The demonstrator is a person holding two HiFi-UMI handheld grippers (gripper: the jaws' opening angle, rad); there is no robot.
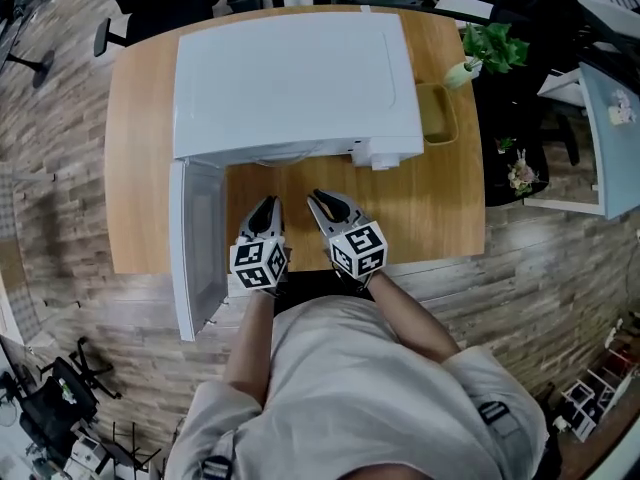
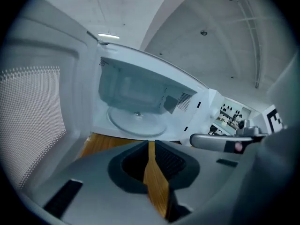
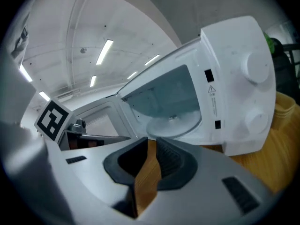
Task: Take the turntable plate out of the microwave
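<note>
The white microwave (image 1: 295, 83) sits on the wooden table (image 1: 440, 218) with its door (image 1: 195, 243) swung wide. The glass turntable plate (image 2: 137, 121) lies flat on the cavity floor, not yet touched. This looks like the approach: the left gripper (image 1: 266, 208) and right gripper (image 1: 322, 206) hover before the opening, jaws a narrow slit apart and empty. Next they probably need to widen and reach in low for the plate's rim.

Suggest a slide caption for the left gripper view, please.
Left gripper, jaws slightly apart, empty, faces open microwave with turntable plate inside.
</note>
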